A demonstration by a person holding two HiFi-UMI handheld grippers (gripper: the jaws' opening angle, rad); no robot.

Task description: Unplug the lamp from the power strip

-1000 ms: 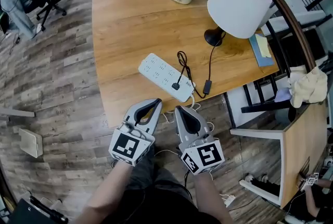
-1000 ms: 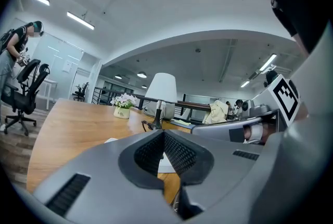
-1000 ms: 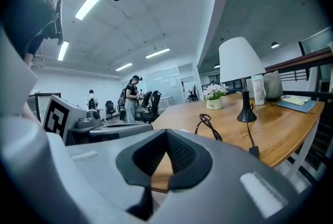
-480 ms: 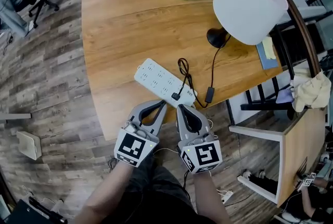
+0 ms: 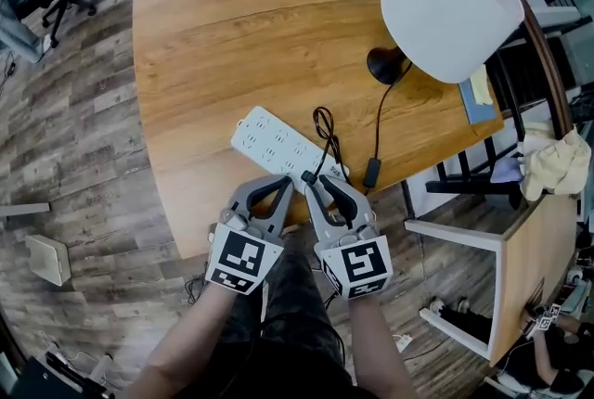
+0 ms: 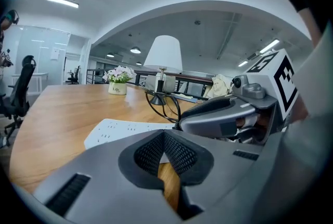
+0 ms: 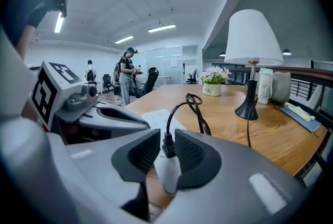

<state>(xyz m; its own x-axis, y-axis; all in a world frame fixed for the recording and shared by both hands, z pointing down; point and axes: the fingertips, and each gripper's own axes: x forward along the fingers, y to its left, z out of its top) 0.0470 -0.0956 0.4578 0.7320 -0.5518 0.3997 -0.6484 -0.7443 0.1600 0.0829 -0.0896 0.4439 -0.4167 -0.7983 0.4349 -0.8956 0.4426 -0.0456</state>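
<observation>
**A:** Head view first. How far along is it?

**B:** Not done, I'd judge. The plug [image 5: 310, 176] sits in the power strip [image 5: 281, 144], at the end nearest the table [image 5: 204, 26] edge. The lamp [image 5: 450, 12] stands well apart at the far right, and its cord [image 5: 324, 122] is bunched in a loop beside the strip. The left gripper [image 5: 278, 186] and right gripper [image 5: 316, 186] are both at that near end.

**A:** How does the strip lie?

**B:** Flat, sockets up, with its long axis diagonal from far-left to near-right.

**A:** Left gripper view?

**B:** The left gripper [image 6: 164, 137] has its pads pressed together at the tips and holds nothing. Only wood shows through the slit below. The power strip [image 6: 125, 128] lies just ahead.

**A:** Right gripper view?

**B:** The right gripper [image 7: 167, 148] has its jaws parted, one on each side of the plug [image 7: 167, 144]. They are close to it, but I see no firm pinch, so I'd say it straddles the plug rather than clamps it. The plug stands upright, long axis vertical, prongs down into the strip, with the cord leaving its top.

**A:** What's left?

**B:** Closing on the plug and pulling it straight up. The empty claw could steady the strip.
</observation>
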